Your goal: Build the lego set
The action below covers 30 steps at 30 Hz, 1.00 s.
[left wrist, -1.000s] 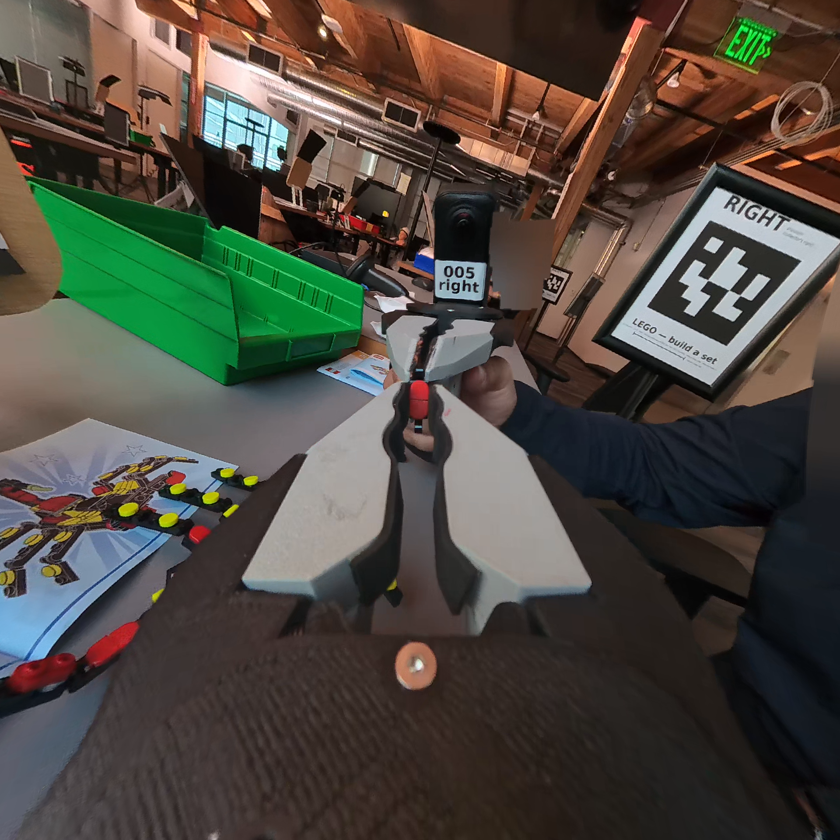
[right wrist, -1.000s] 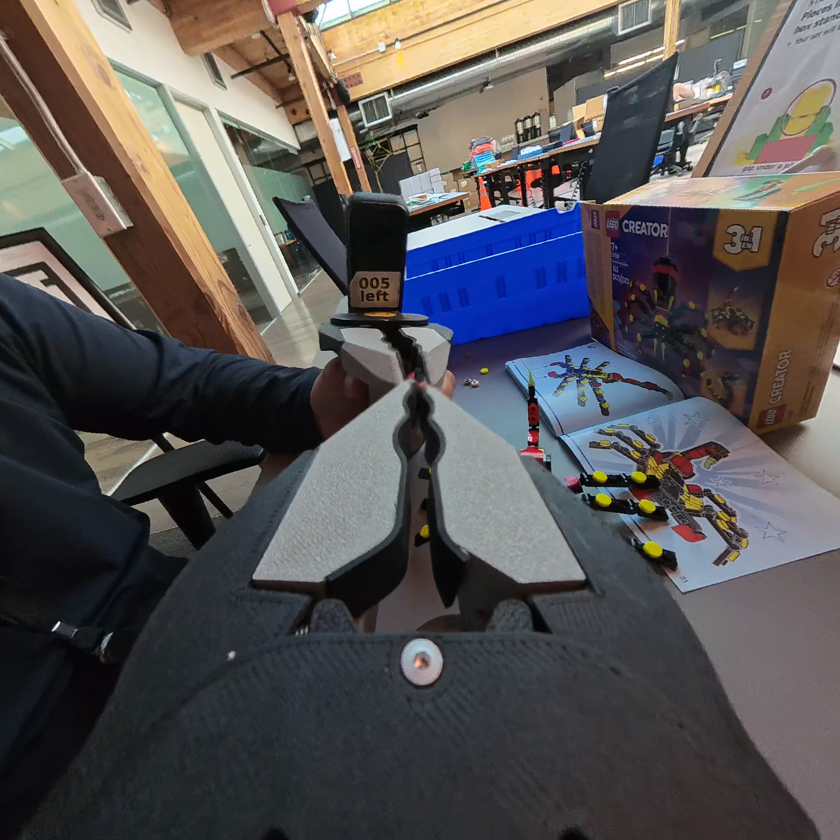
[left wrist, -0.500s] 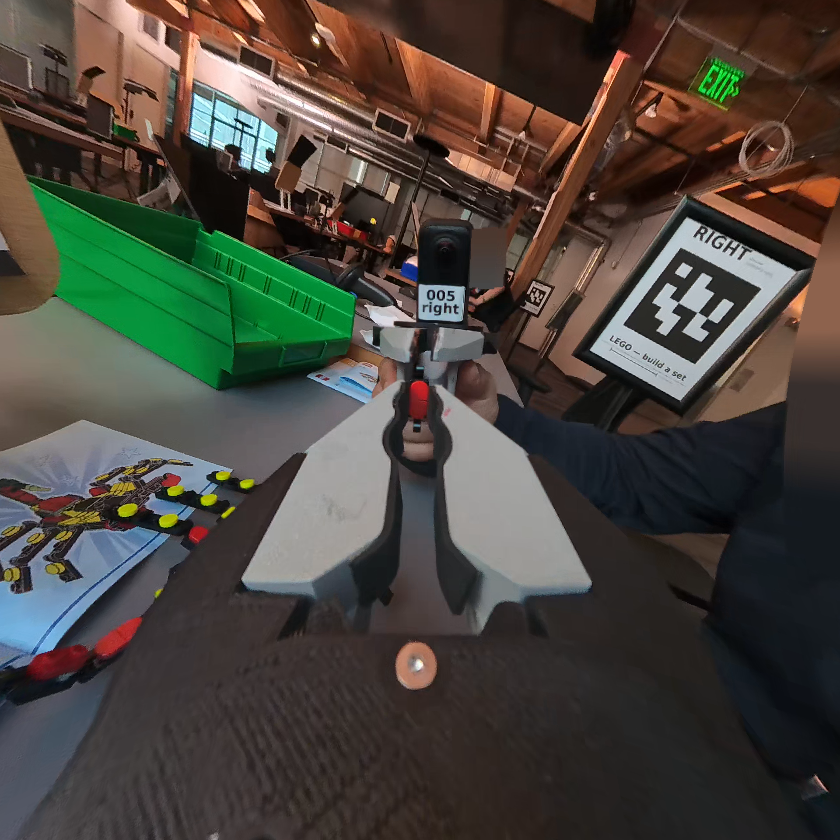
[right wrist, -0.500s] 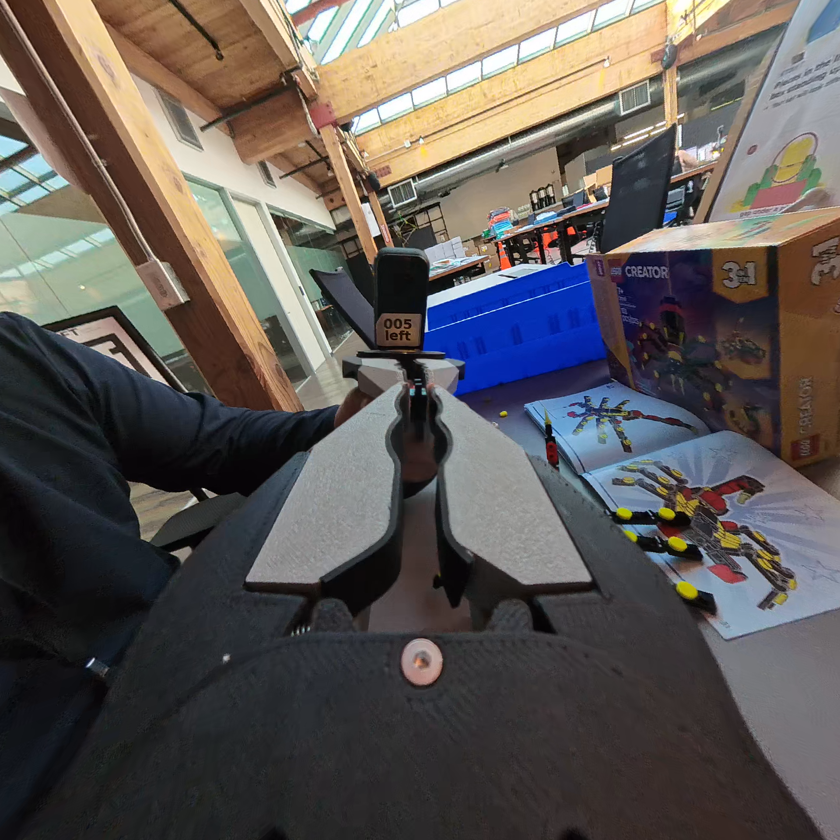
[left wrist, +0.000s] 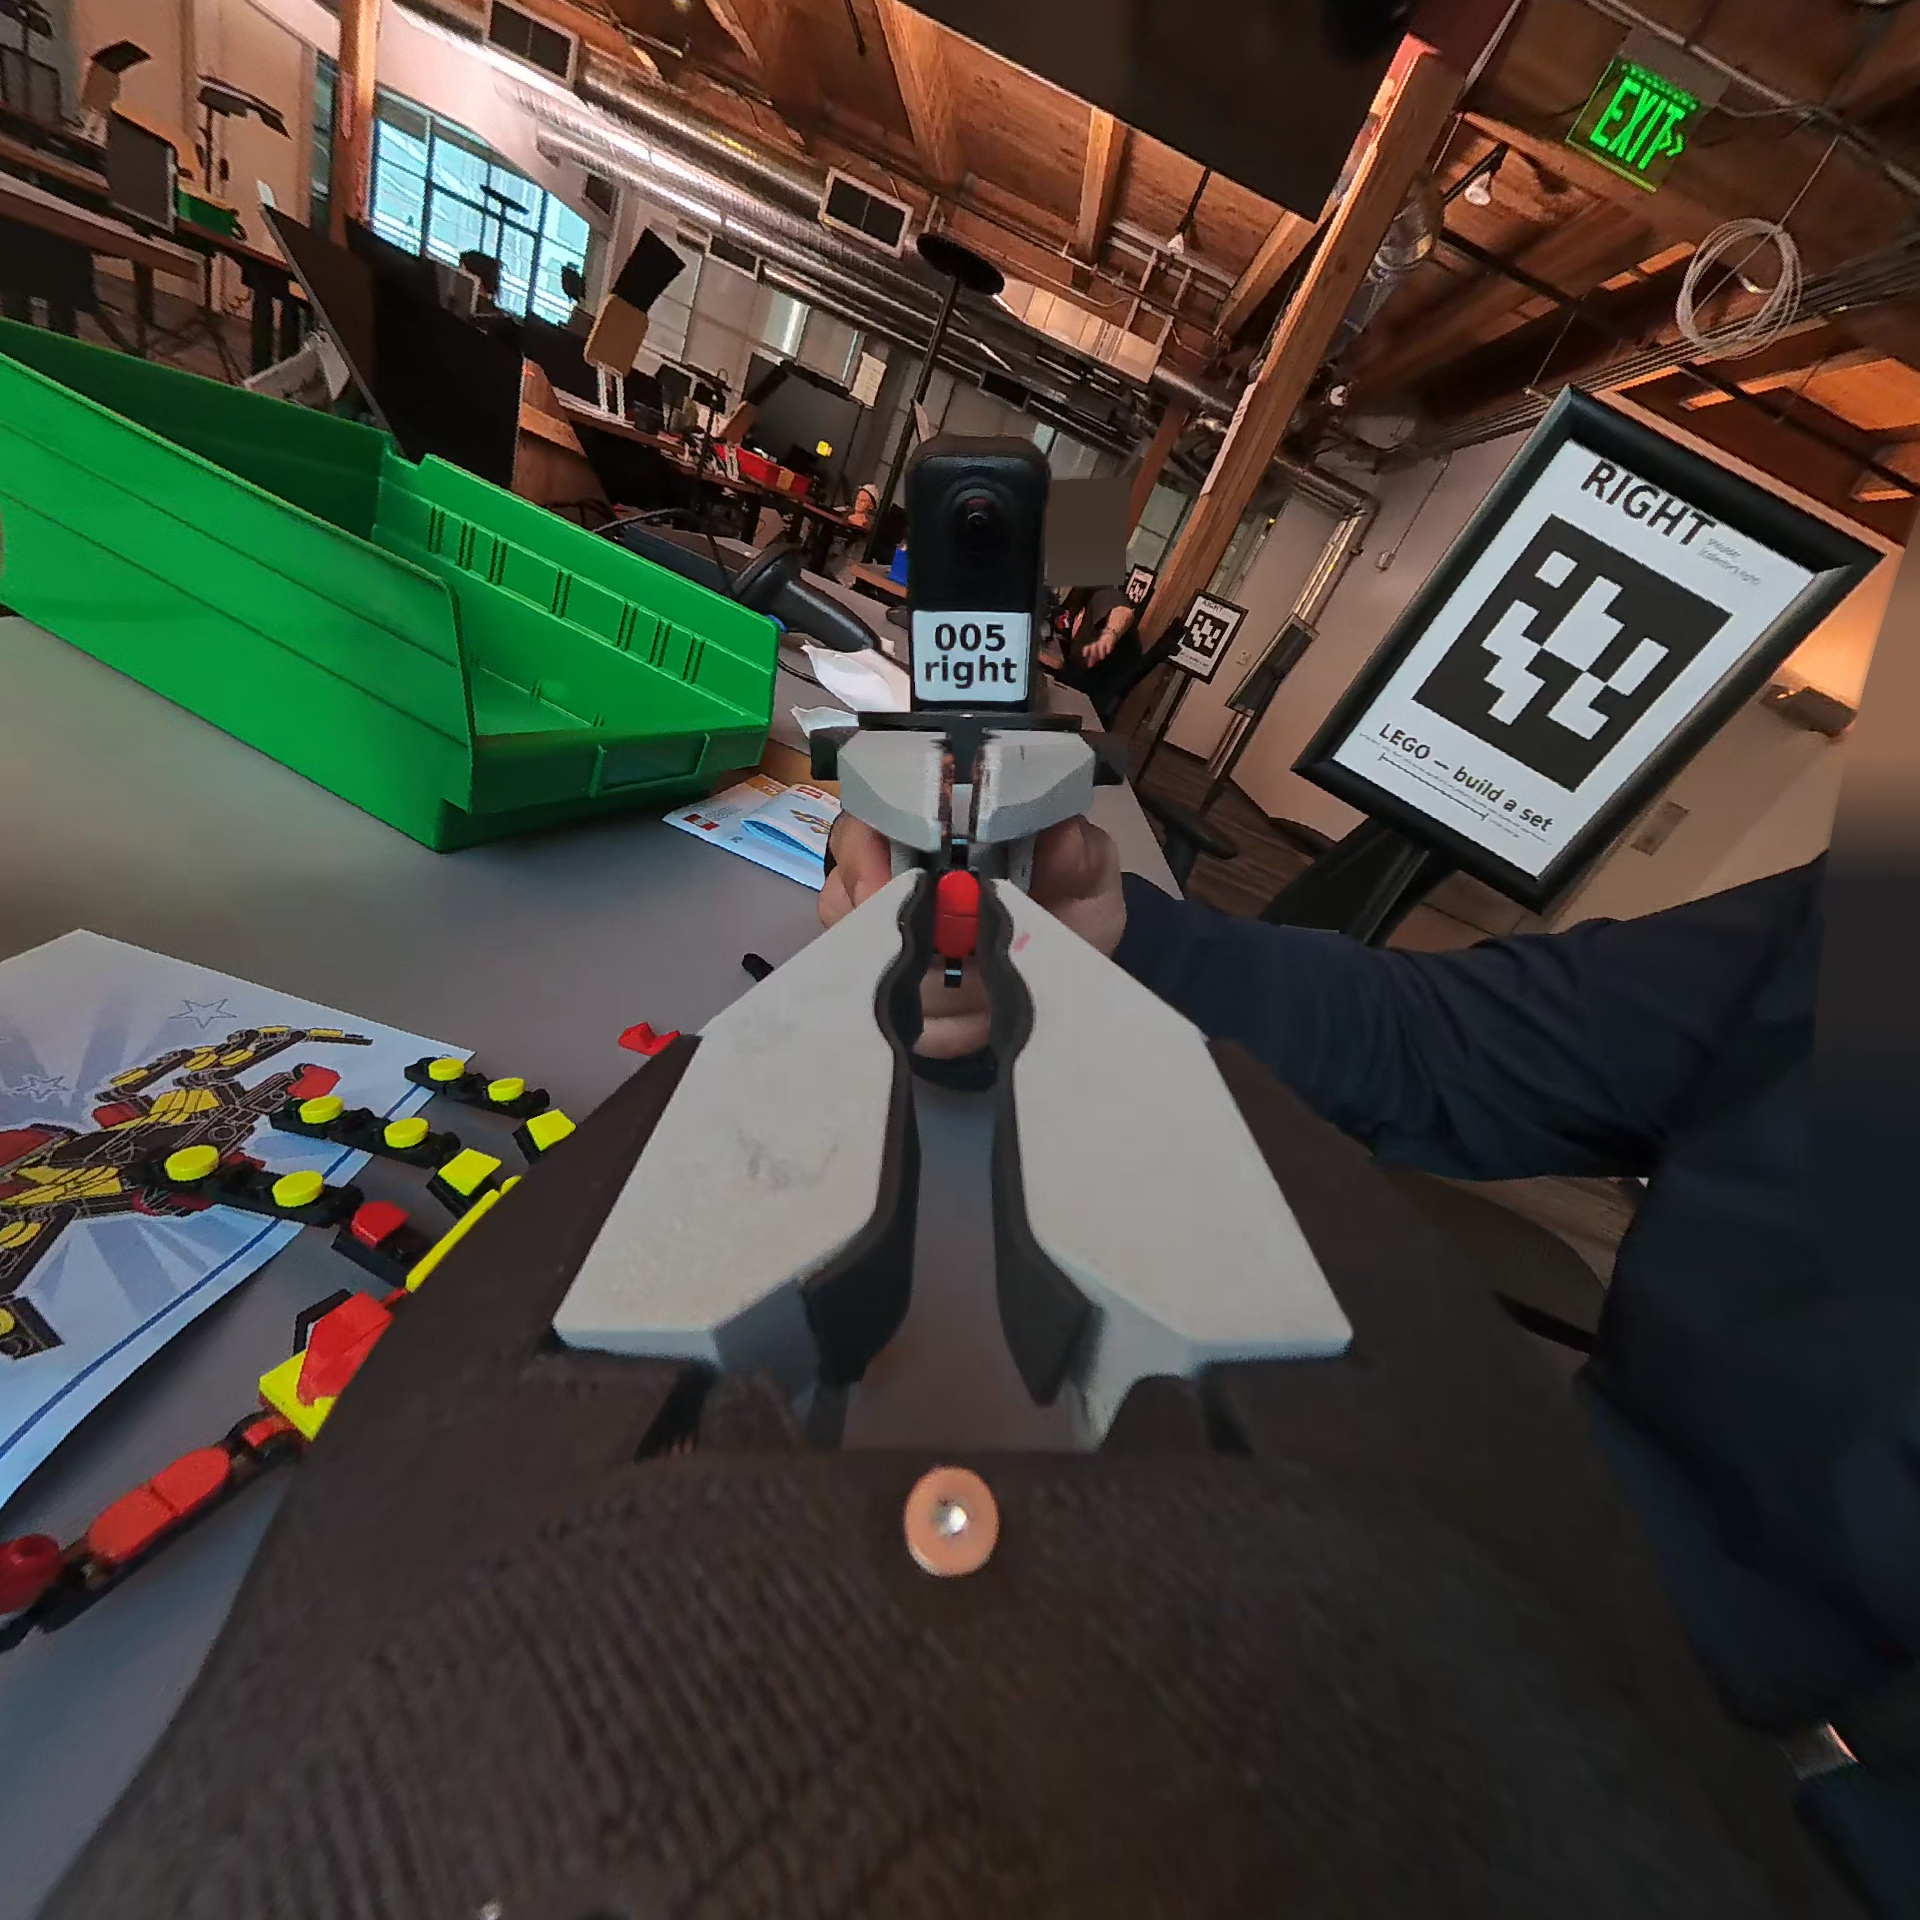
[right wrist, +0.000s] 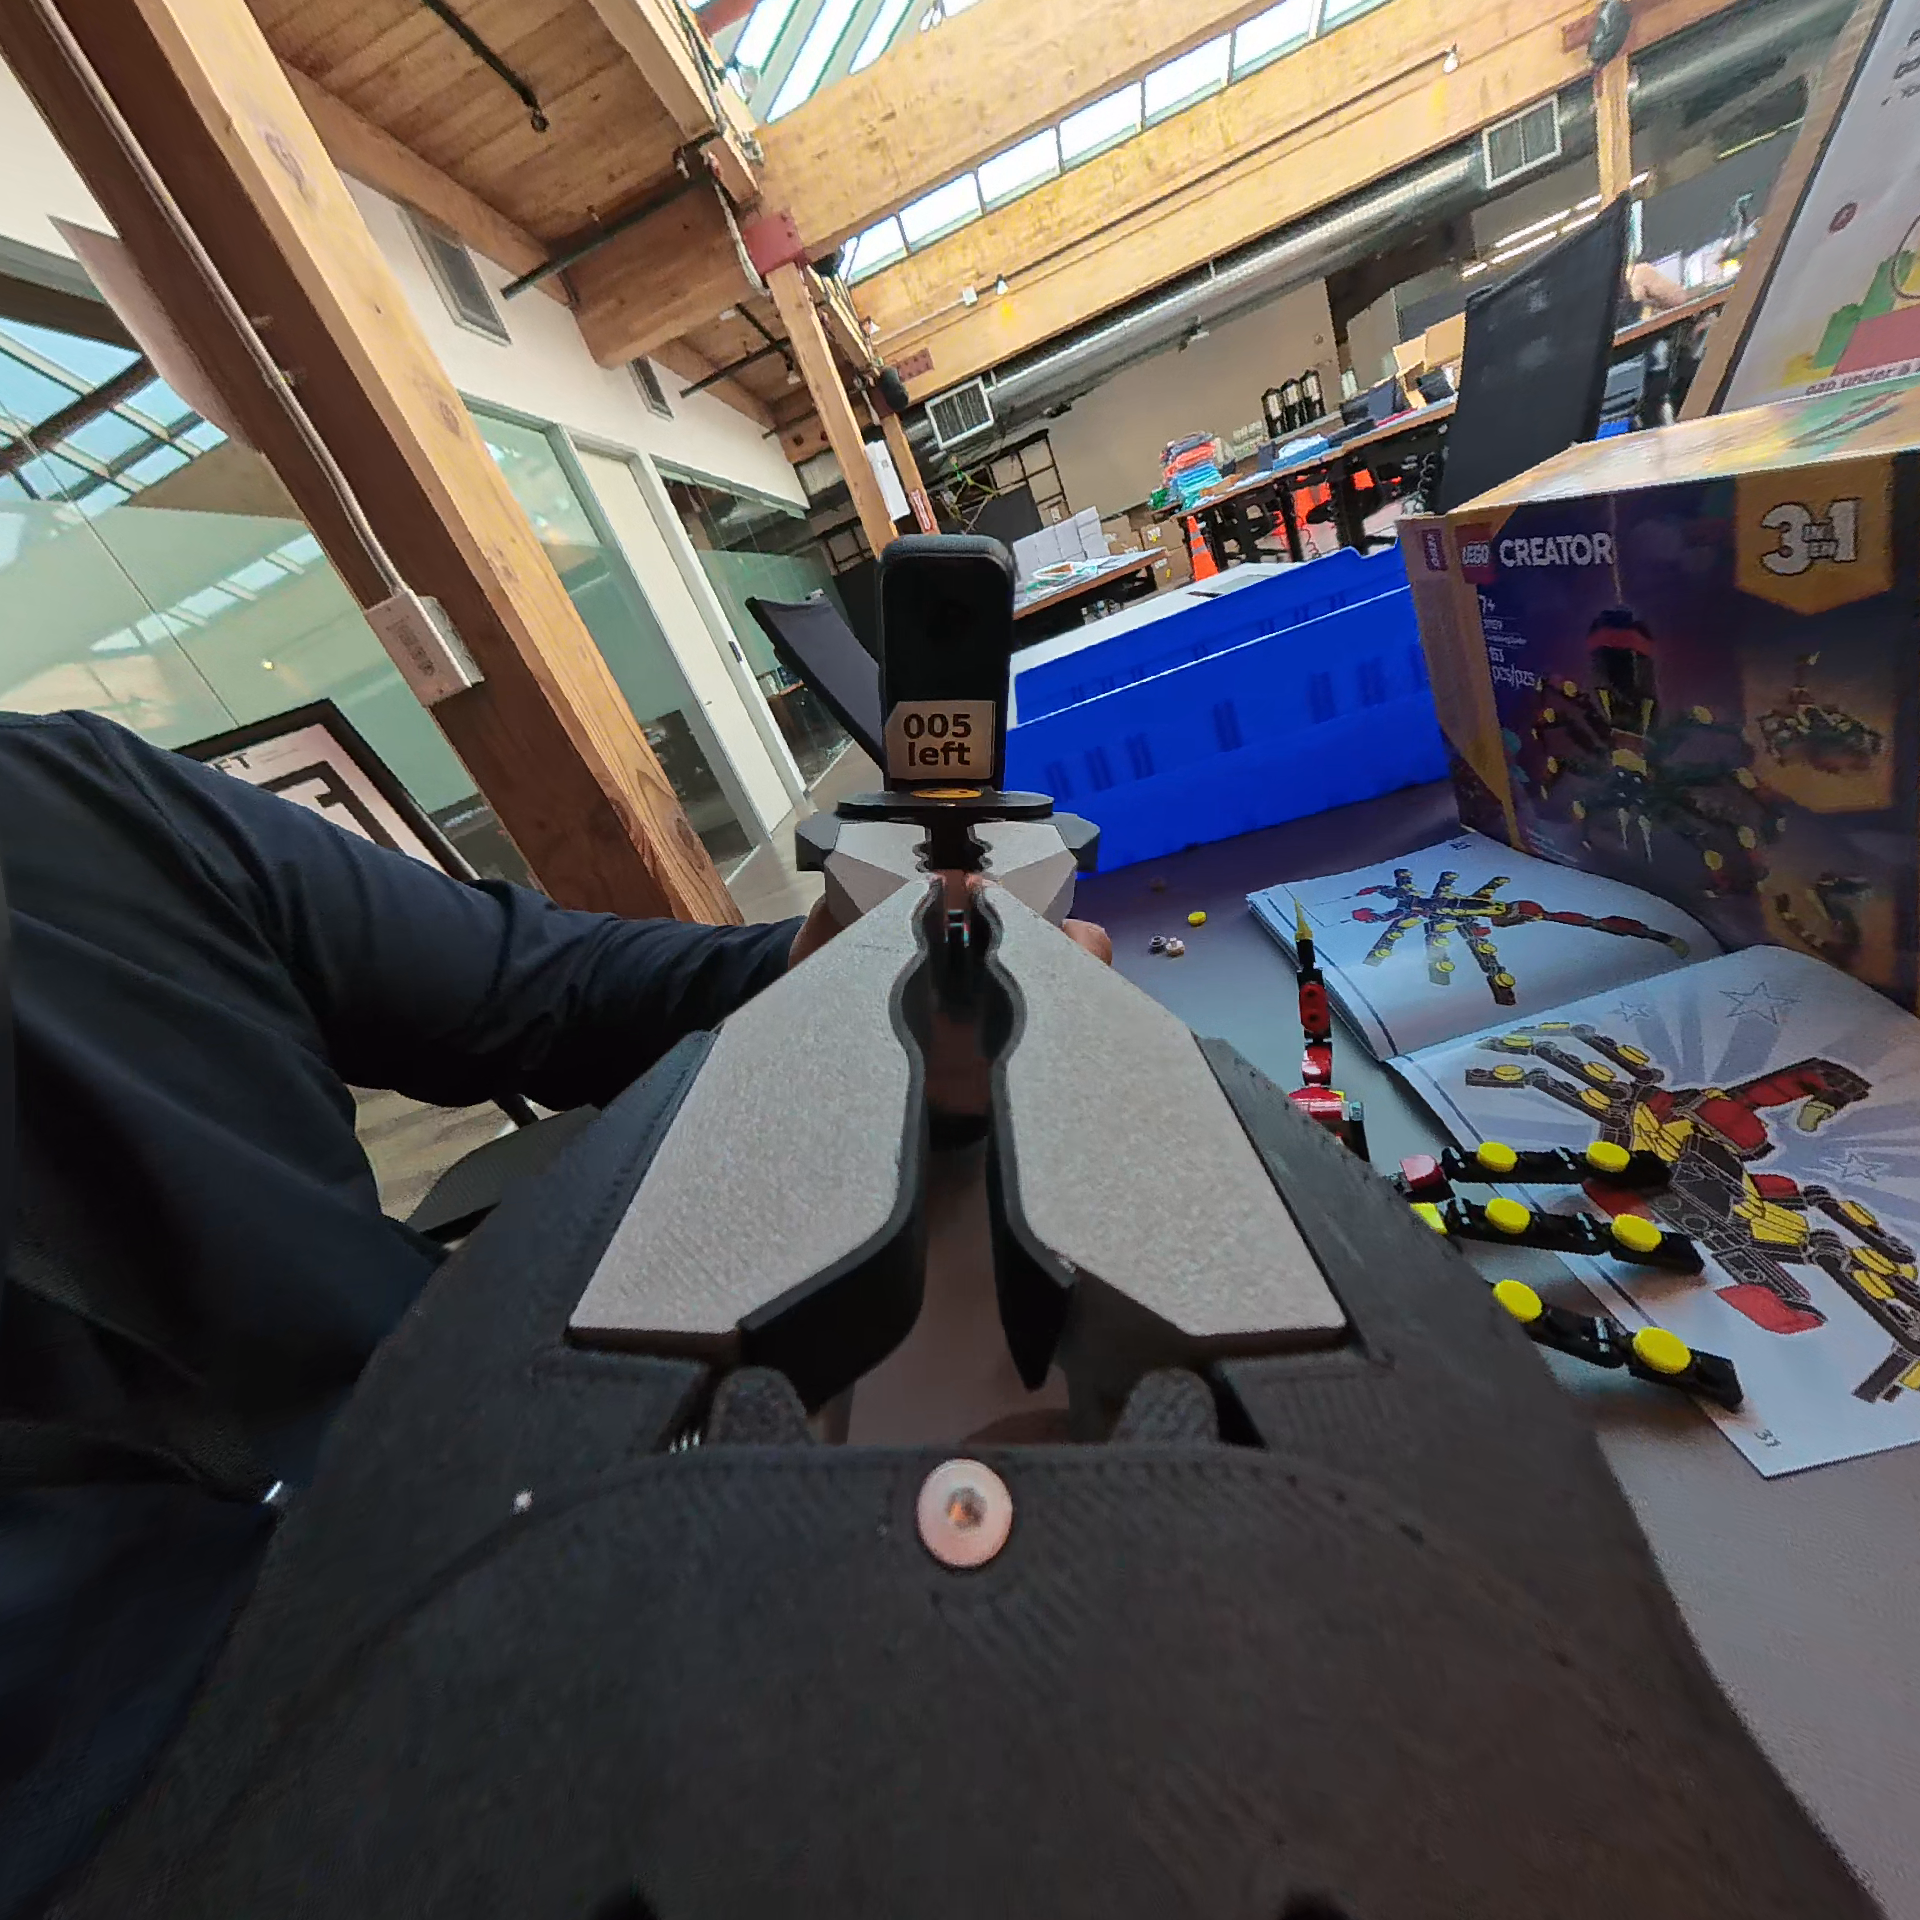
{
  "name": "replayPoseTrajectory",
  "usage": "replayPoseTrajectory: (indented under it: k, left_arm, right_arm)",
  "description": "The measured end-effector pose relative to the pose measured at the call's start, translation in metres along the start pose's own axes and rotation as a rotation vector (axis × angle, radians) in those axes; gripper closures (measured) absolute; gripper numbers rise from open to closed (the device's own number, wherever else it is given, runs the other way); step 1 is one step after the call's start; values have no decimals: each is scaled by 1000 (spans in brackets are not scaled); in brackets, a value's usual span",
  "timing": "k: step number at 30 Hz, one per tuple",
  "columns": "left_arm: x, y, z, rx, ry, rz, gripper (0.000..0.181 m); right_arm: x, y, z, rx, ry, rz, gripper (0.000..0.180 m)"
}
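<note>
My left gripper (left wrist: 954,902) is shut on a small red Lego piece (left wrist: 954,925), held in the air. My right gripper (right wrist: 952,916) faces it tip to tip and is shut on a small black piece (right wrist: 952,943). The right gripper also shows in the left wrist view (left wrist: 961,816), the left gripper in the right wrist view (right wrist: 948,871). Black leg assemblies with yellow round tiles (left wrist: 343,1127) (right wrist: 1558,1226) lie on the open instruction booklet (left wrist: 94,1340) (right wrist: 1714,1029). A red, black and yellow chain (left wrist: 156,1496) lies at the table's near left.
A green bin (left wrist: 364,623) stands behind the booklet. A blue bin (right wrist: 1226,707) and the Lego box (right wrist: 1683,675) stand at the far side. A red-and-black upright assembly (right wrist: 1311,1029) stands by the booklet. A framed sign (left wrist: 1579,665) stands off the table. A dark sleeve (left wrist: 1455,1039) reaches across.
Both grippers stay shut on their pieces, tip to tip. The right gripper looks slightly farther off than one second ago, and both views have shifted a little.
</note>
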<state>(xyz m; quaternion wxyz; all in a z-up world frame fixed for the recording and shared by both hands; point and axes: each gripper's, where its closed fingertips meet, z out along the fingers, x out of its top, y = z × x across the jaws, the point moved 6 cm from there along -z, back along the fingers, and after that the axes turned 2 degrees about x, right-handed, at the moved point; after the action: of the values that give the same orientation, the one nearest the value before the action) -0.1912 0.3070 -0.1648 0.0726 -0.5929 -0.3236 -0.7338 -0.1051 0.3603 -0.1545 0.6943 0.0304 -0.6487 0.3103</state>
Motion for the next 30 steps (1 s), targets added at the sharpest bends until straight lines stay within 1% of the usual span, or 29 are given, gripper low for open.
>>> replayPoseTrajectory:
  k: [20, 25, 30]
  left_arm:
    - [-1, -6, -1, 2, 21, -71, 176]
    - [5, -4, -1, -16, 116, -105, 176]
    - [6, 0, -2, 7, 143, -83, 176]
  right_arm:
    - [-4, 5, 5, -23, 4, 25, 180]
    - [3, 0, 6, -51, 30, 0, 180]
    - [3, -1, 6, -36, 74, 33, 180]
